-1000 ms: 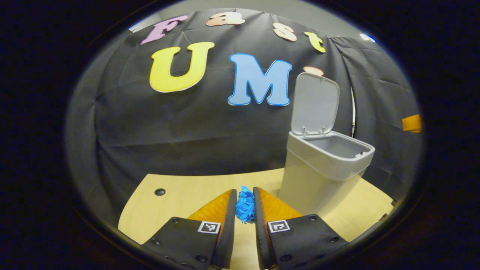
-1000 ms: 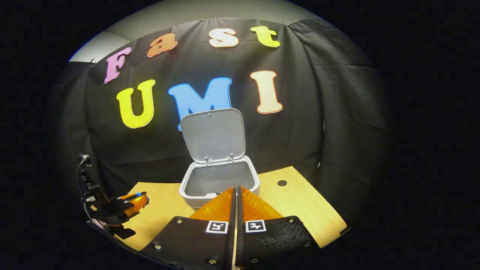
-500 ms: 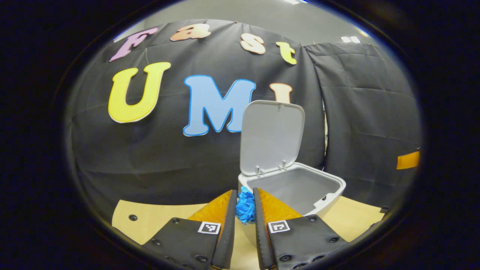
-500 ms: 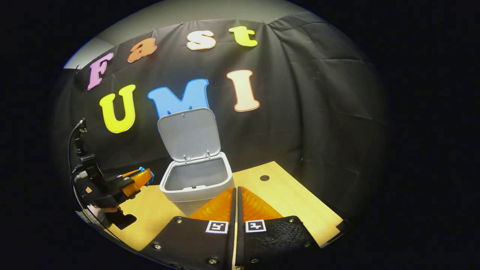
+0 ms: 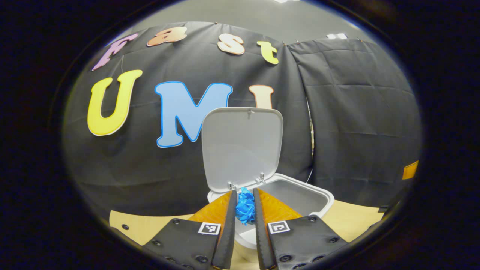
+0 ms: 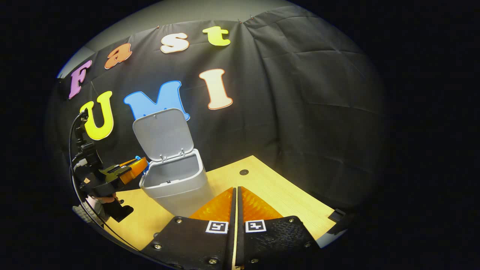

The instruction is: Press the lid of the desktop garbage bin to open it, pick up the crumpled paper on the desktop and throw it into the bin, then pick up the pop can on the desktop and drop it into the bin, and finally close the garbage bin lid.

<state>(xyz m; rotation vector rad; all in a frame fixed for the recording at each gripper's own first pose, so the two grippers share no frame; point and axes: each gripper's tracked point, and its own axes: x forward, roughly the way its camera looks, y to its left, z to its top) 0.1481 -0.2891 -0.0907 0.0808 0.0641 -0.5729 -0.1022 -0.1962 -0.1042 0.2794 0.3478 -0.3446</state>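
Left gripper [image 5: 245, 200] is clamped on the crumpled paper [image 5: 245, 206], a blue wad pinched between both fingers near their tips. In the left gripper view the wad hangs at the near-left rim of the bin [image 5: 322, 198], just in front of the lid hinges. The bin's lid [image 5: 242, 148] stands upright and open, inner face toward the camera; the grey inside of the bin shows to the right of the fingers. The wooden table [image 5: 150, 225] shows low on the left and right of the bin.

In the right gripper view the left gripper [image 6: 138, 165] sits at the far left, held by a hand [image 6: 107, 198], tips touching or just beside the bin's left rim, a bit of blue paper [image 6: 138, 158] at the tips. Bin [image 6: 176, 187] stands on the table [image 6: 277, 198], lid [image 6: 163, 135] up against the black cloth wall [image 6: 300, 112].

Right gripper [image 6: 235, 195] has its fingers pressed together with nothing between them, low over the table, to the right of the bin and nearer than it.
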